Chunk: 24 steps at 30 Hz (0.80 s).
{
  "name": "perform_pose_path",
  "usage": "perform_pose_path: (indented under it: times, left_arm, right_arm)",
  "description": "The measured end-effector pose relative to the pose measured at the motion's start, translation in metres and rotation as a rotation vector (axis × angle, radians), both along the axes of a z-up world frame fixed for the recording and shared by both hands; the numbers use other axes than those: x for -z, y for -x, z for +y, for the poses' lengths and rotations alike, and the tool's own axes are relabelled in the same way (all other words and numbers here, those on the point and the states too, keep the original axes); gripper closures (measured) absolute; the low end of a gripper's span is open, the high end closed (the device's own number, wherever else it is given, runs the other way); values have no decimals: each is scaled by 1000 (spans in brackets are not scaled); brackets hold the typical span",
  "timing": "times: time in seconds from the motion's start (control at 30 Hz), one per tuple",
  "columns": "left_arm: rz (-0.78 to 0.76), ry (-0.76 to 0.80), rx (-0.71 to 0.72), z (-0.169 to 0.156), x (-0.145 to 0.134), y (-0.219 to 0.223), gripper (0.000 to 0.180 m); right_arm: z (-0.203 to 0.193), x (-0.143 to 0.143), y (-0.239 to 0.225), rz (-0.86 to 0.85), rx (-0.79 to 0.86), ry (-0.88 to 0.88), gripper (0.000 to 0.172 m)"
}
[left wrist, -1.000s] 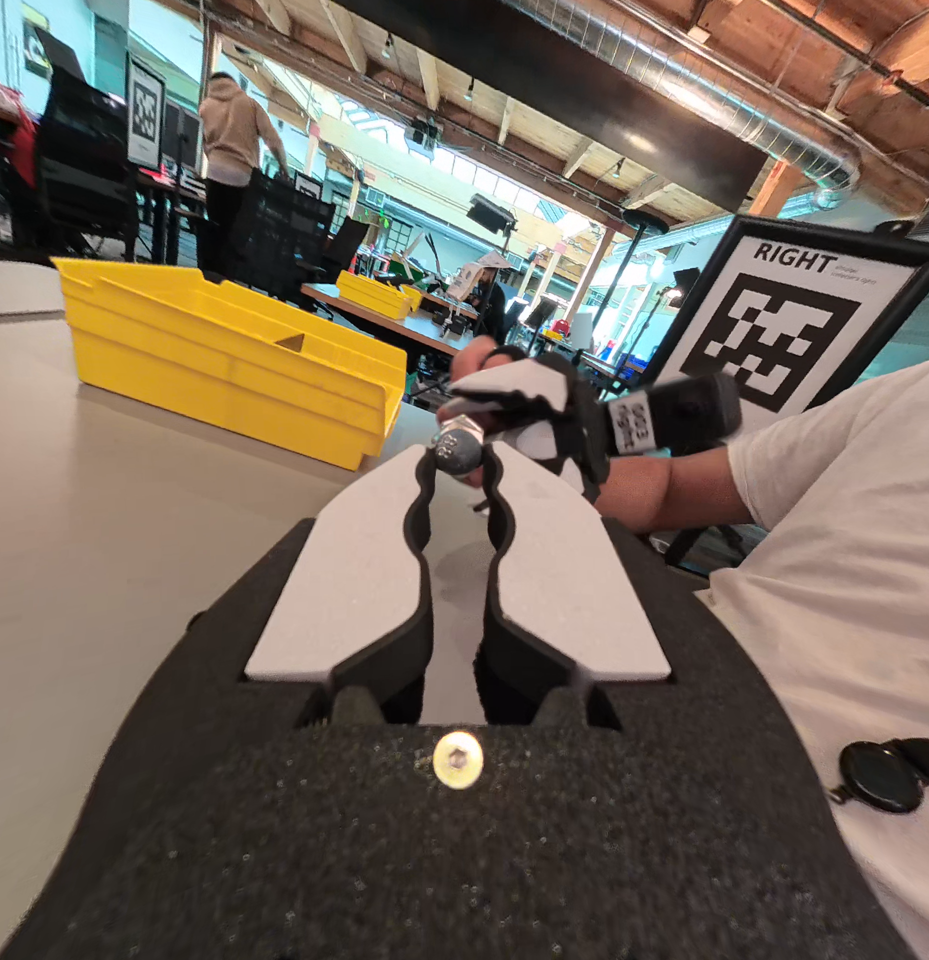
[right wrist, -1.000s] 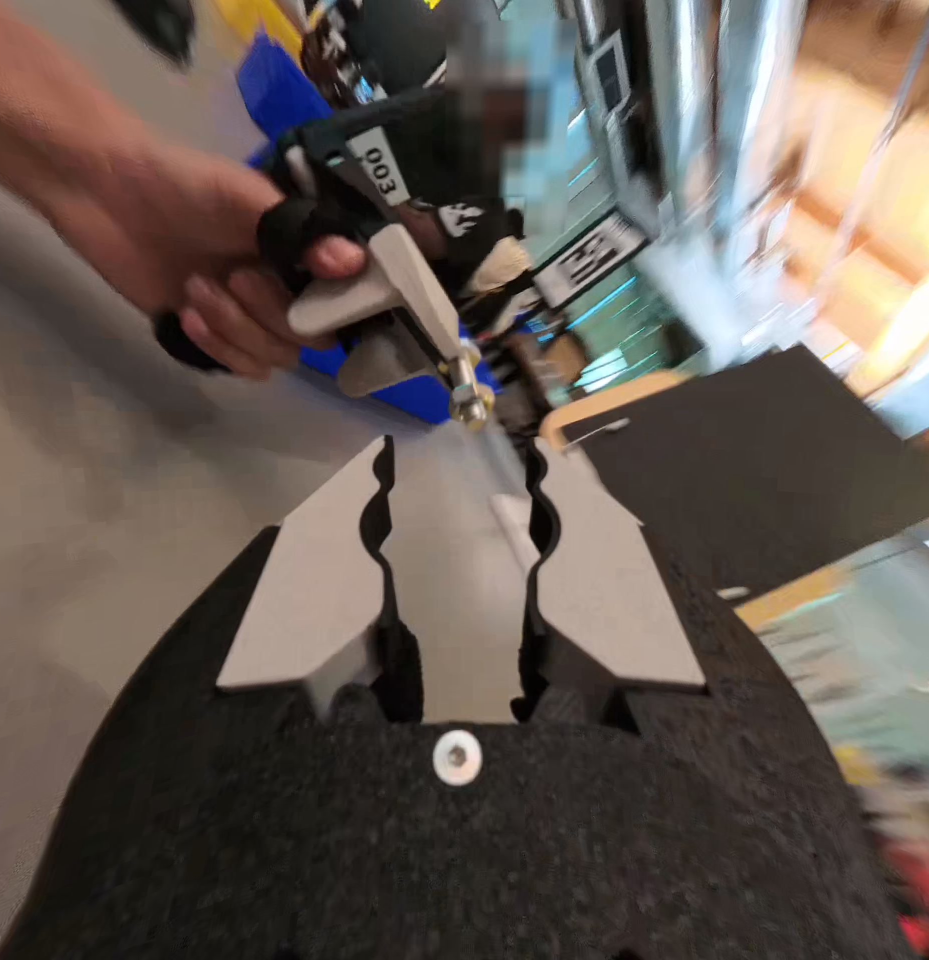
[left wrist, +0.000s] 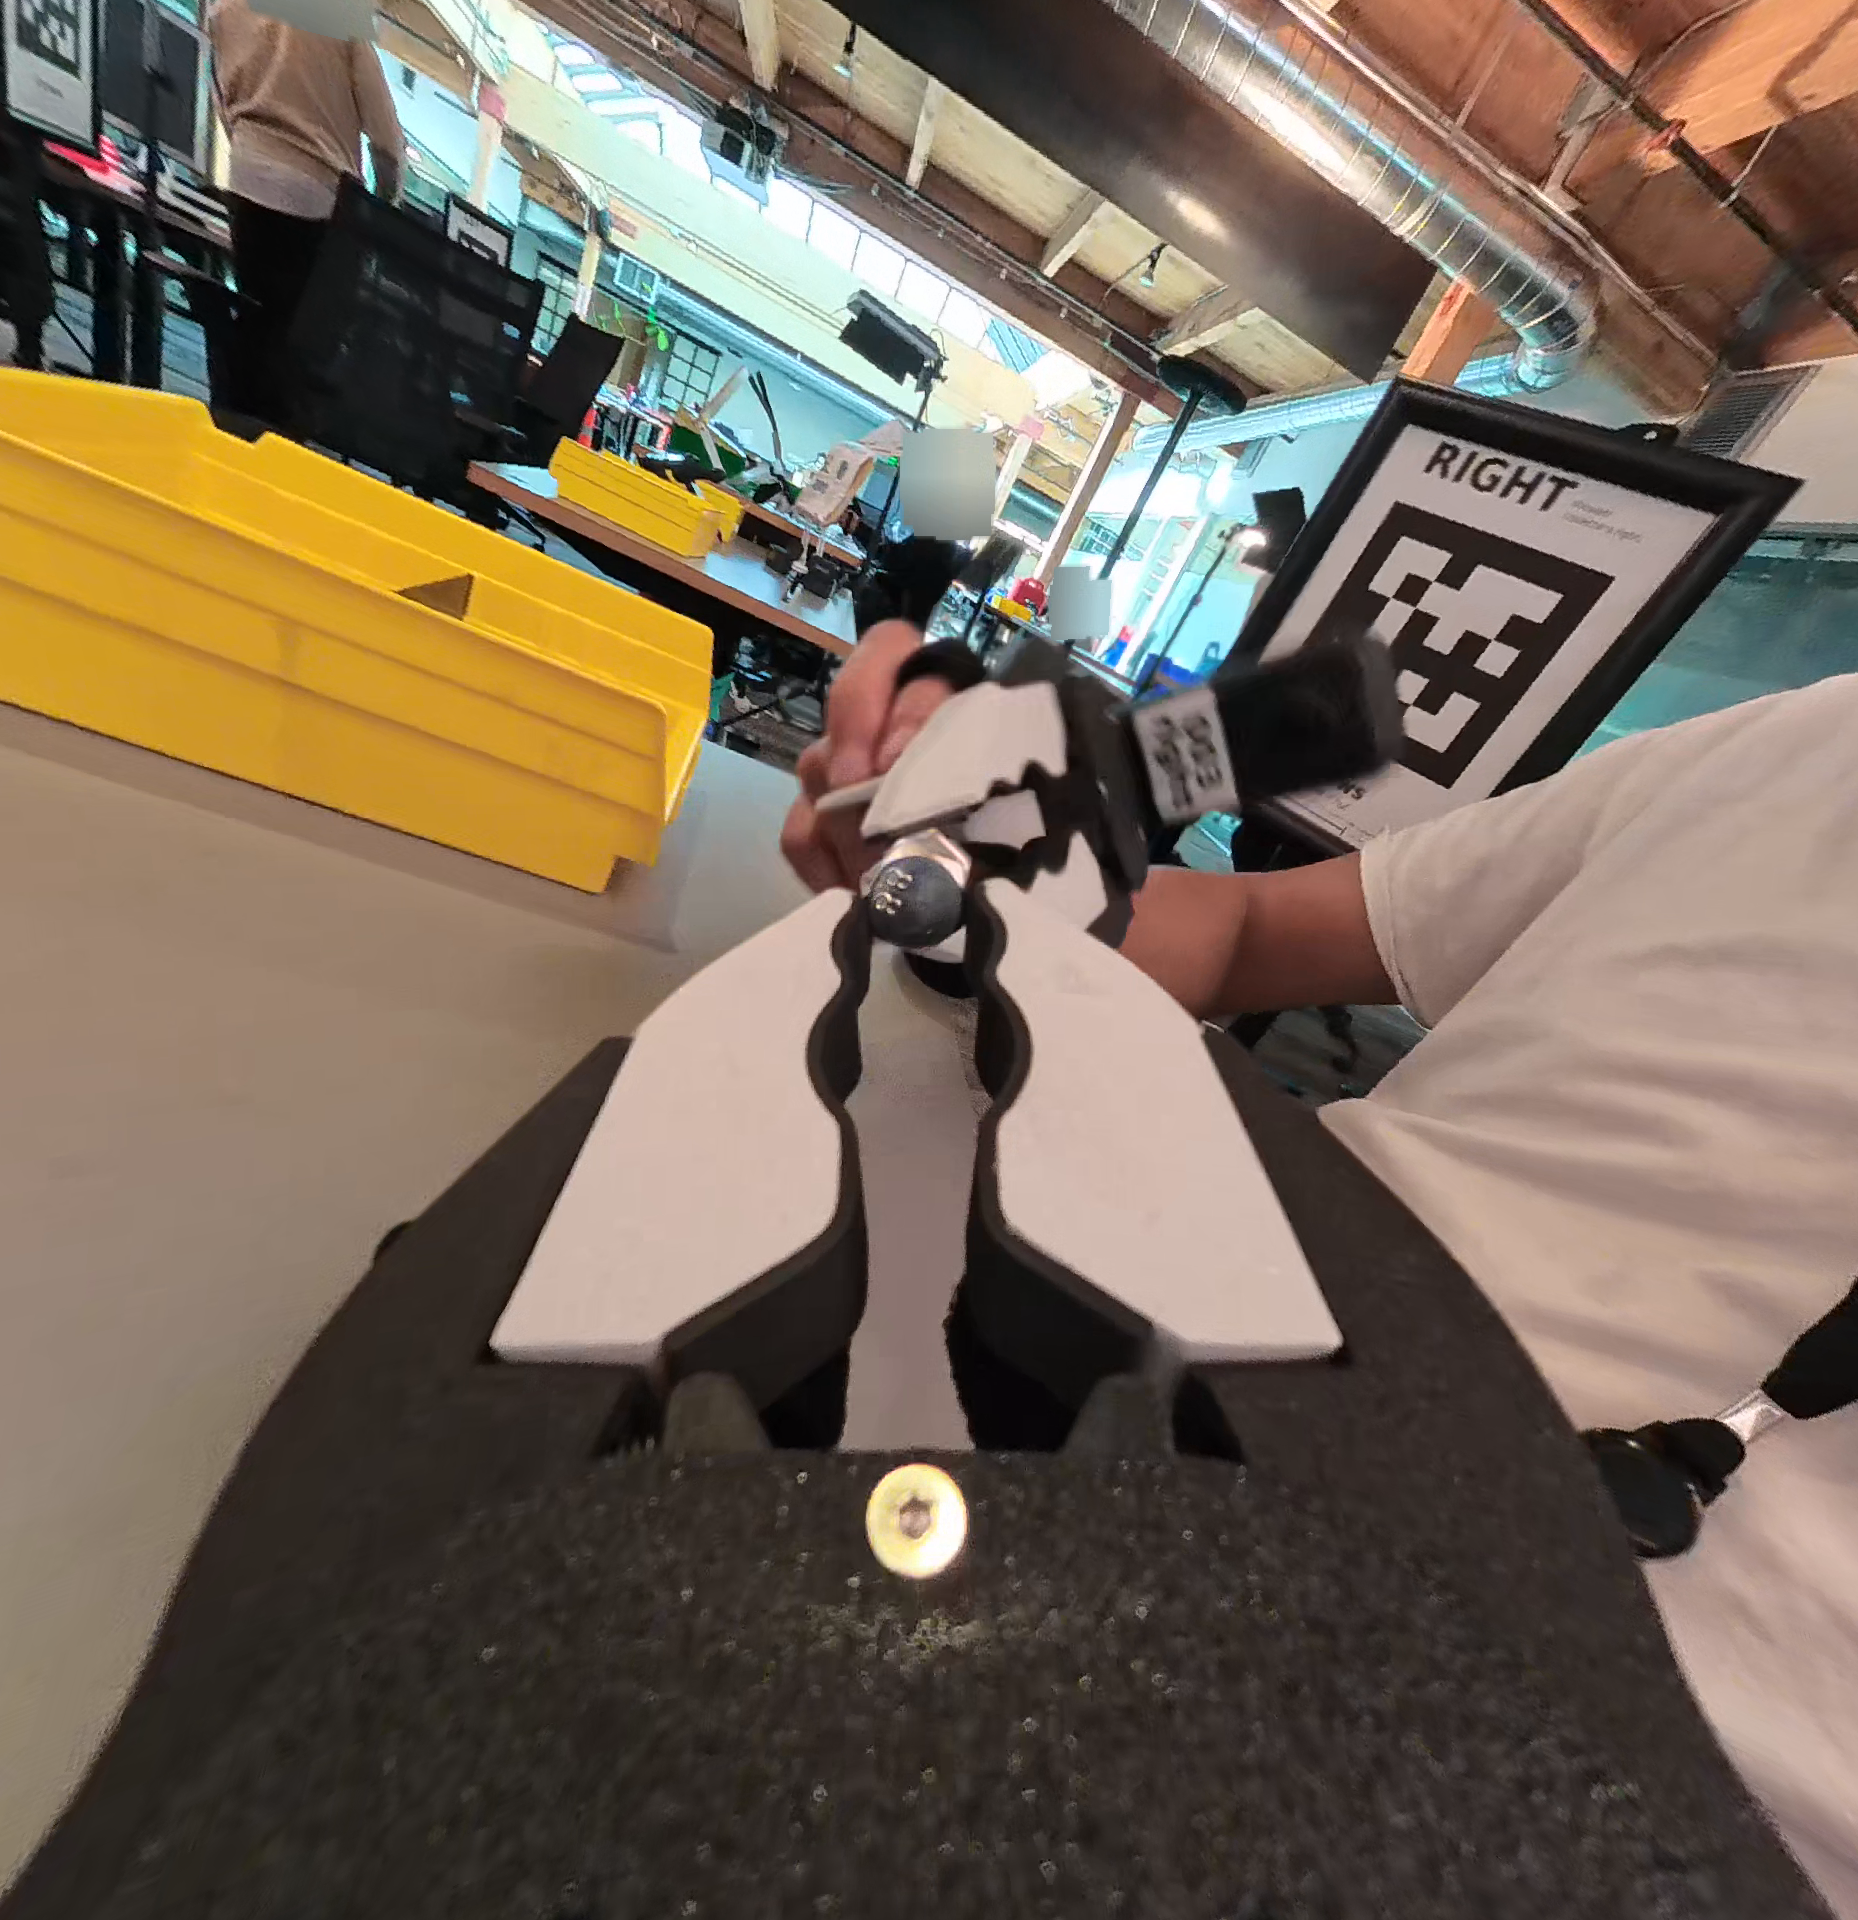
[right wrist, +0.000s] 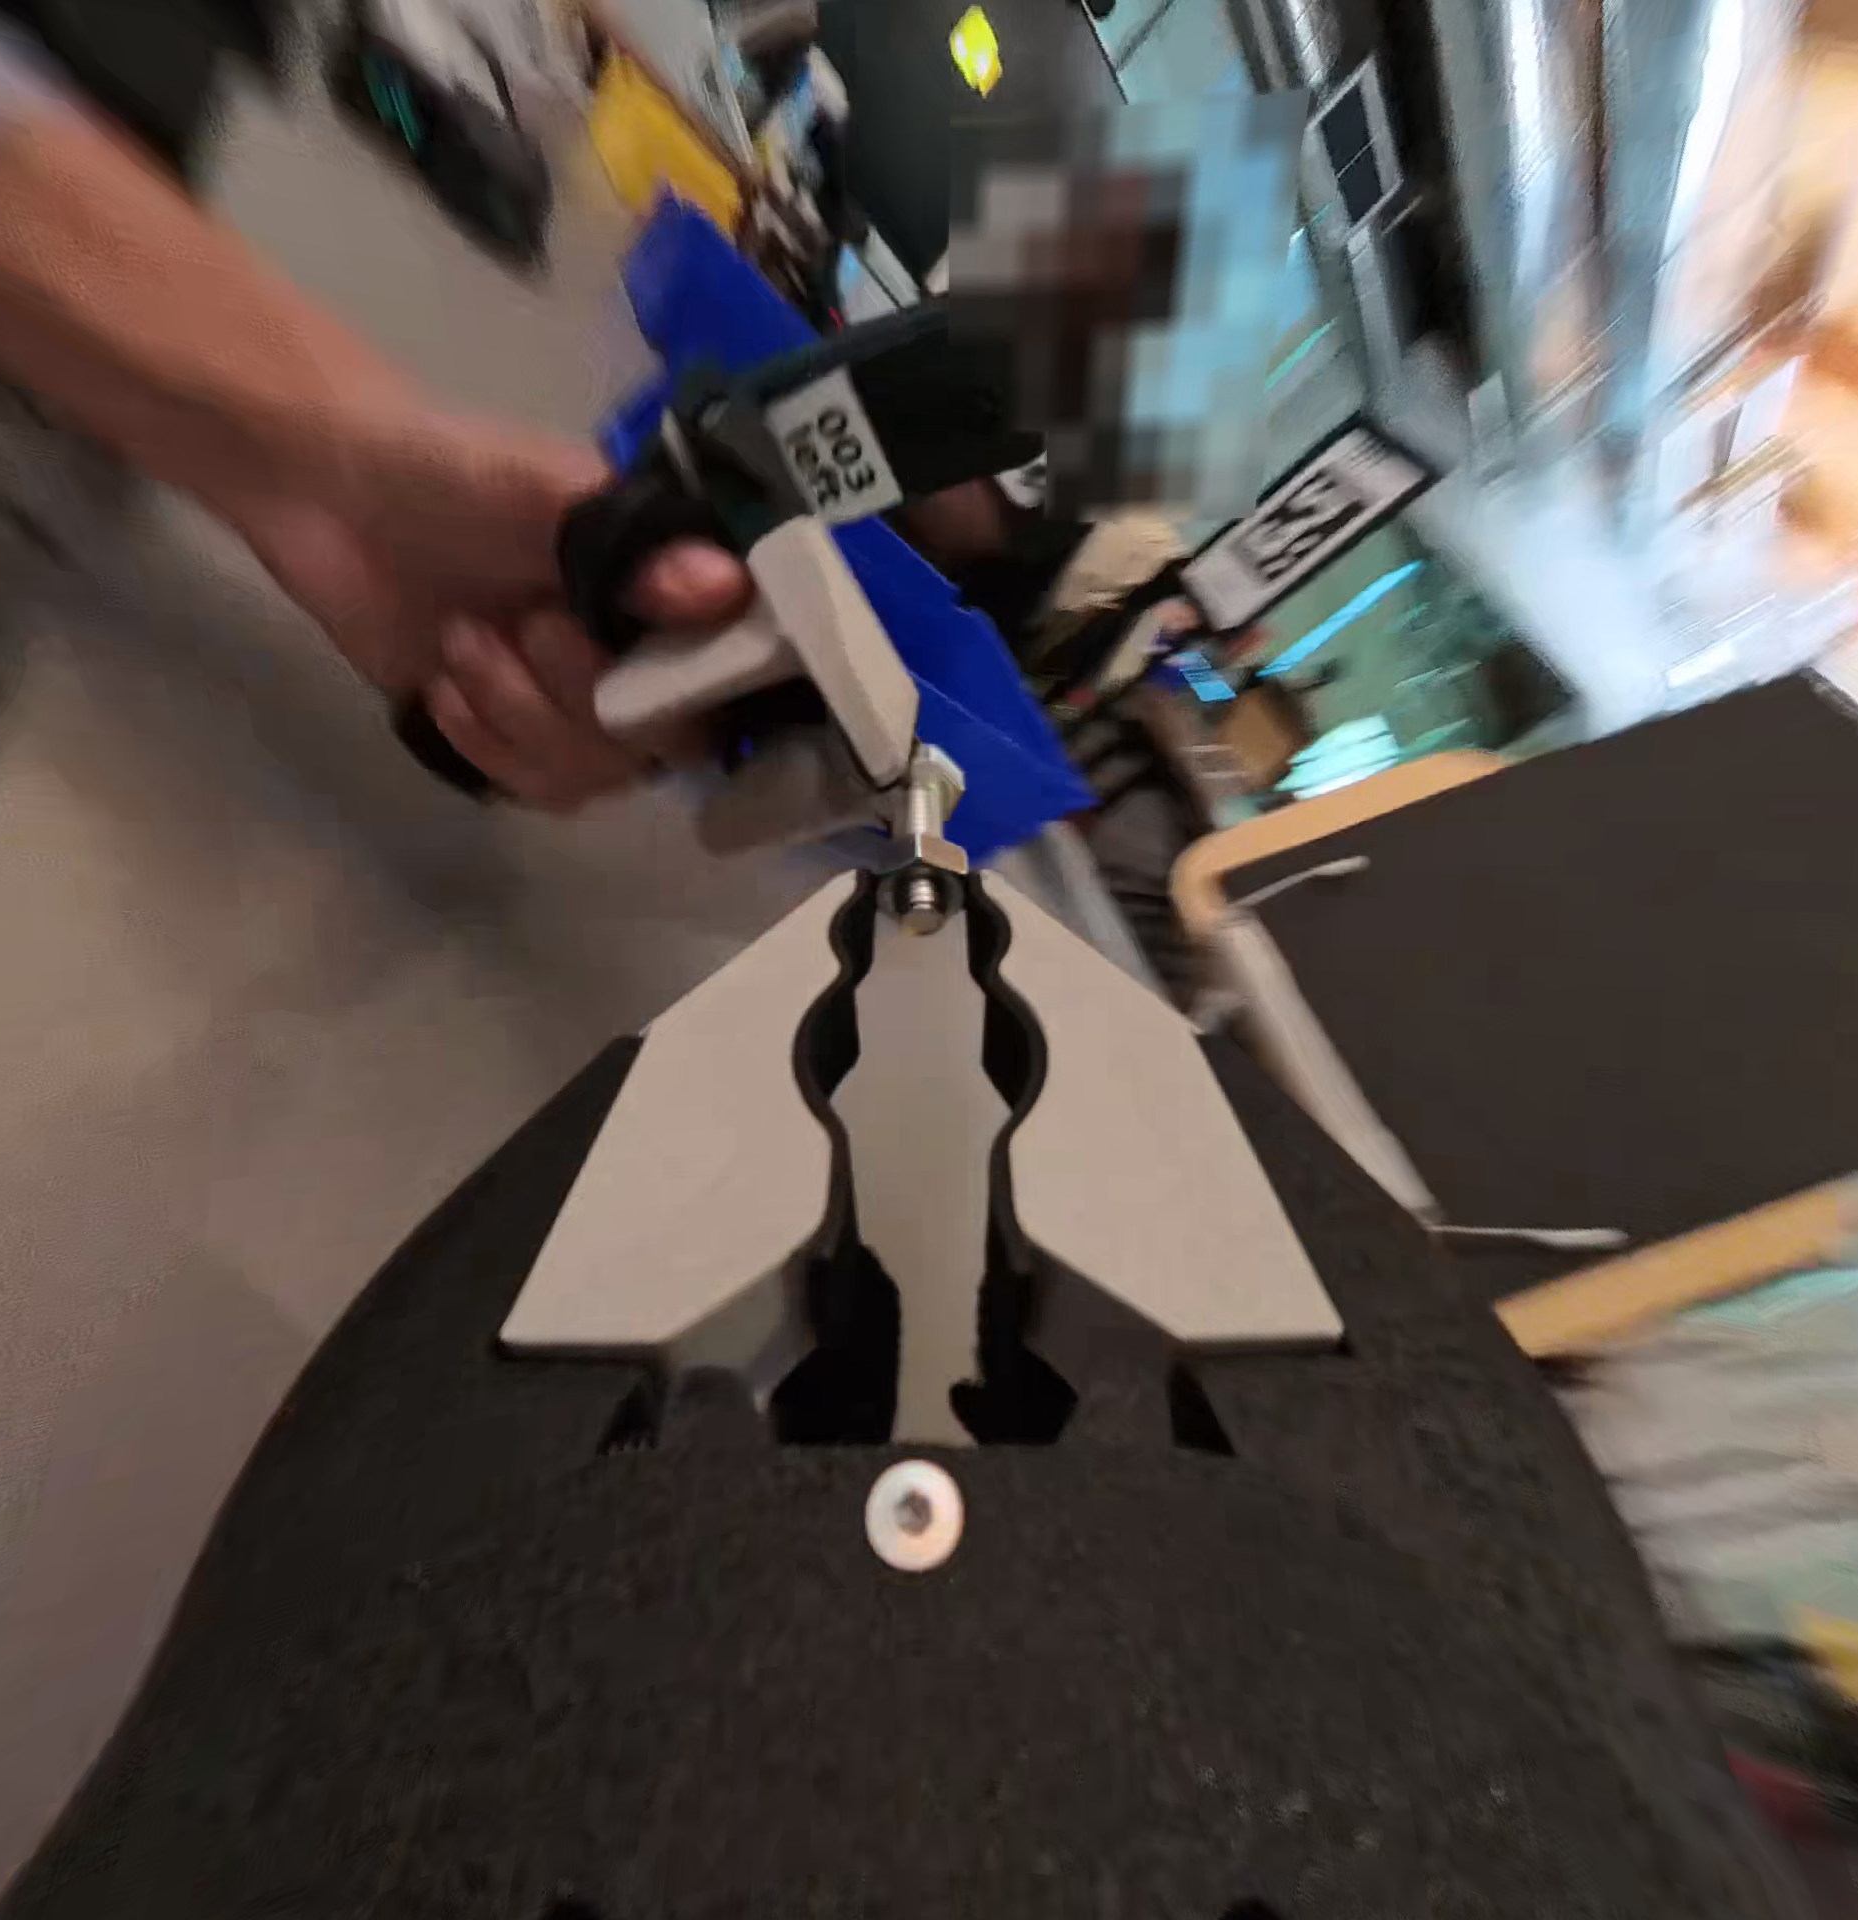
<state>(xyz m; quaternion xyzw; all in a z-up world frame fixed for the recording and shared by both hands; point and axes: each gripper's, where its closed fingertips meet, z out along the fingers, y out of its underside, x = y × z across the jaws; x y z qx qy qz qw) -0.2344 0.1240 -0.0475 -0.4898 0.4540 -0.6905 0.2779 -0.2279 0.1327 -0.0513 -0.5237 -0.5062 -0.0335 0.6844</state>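
Left wrist view: my left gripper (left wrist: pixel 912 920) clamps a bolt (left wrist: pixel 909 902) by its head, above the pale bench (left wrist: pixel 229 1039).
Right wrist view: my right gripper (right wrist: pixel 917 906) pinches the bolt's nut (right wrist: pixel 933 854).
Bench: yellow bin (left wrist: pixel 312 644) near the far edge.
Room: timber ceiling, silver duct (left wrist: pixel 1424 197).

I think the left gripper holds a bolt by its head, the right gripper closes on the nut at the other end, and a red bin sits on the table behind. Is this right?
Not quite: the bin on the table is yellow, as the left wrist view shows. The rest stands: left gripper holds the bolt by its head, right gripper closes on the nut.
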Motion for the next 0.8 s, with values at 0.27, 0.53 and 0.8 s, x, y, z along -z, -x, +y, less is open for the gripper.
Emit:
perform_pose_path:
  times: [0.27, 0.53, 0.8]
  left_arm:
    - [12, 43, -37, 10, 3, 3, 163]
    - [-23, -204, -194, 24, -5, 15, 163]
    - [-79, -356, -231, 14, -10, 11, 164]
  right_arm:
    - [-2, 2, 3, -376, 244, -498, 145]
    - [7, 16, 16, 594, -124, 690, 126]
    - [6, -3, 6, 1329, -667, 1422, 137]
